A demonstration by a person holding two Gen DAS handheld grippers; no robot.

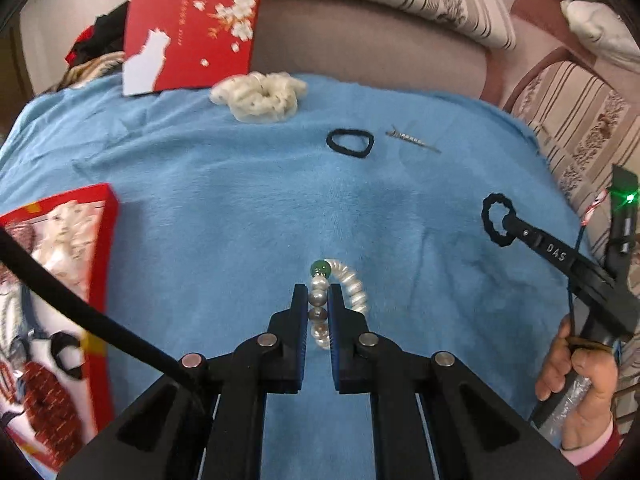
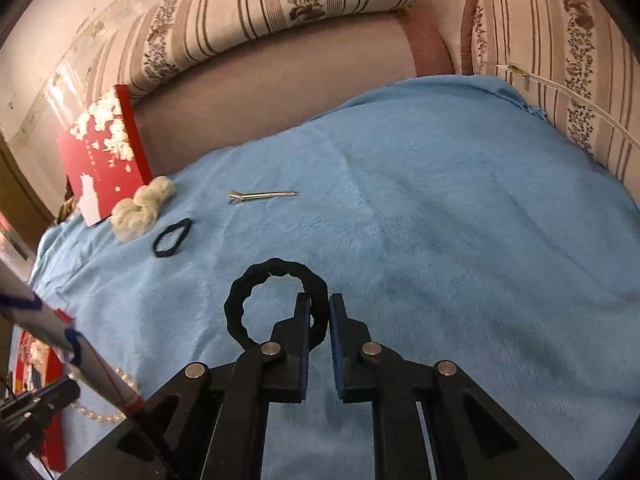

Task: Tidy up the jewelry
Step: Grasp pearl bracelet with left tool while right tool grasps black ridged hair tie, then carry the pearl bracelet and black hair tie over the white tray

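Observation:
My left gripper (image 1: pixel 319 292) is shut on a pearl bracelet (image 1: pixel 344 280) with a green bead, held just above the blue cloth (image 1: pixel 240 208). My right gripper (image 2: pixel 319 302) is shut on a black scrunchie (image 2: pixel 256 284), which hangs from its fingers; it also shows in the left wrist view (image 1: pixel 496 220) at the right. On the cloth farther back lie a thin black hair tie (image 1: pixel 350 143), a silver hair clip (image 1: pixel 412 140) and a cream scrunchie (image 1: pixel 258 97). An open red box (image 1: pixel 56 312) sits at the left edge.
The red box lid (image 1: pixel 192 24) with white flowers leans against the sofa back behind the cloth. Striped cushions (image 2: pixel 560 60) border the cloth at the back and right. A black cable (image 1: pixel 80 308) crosses over the box.

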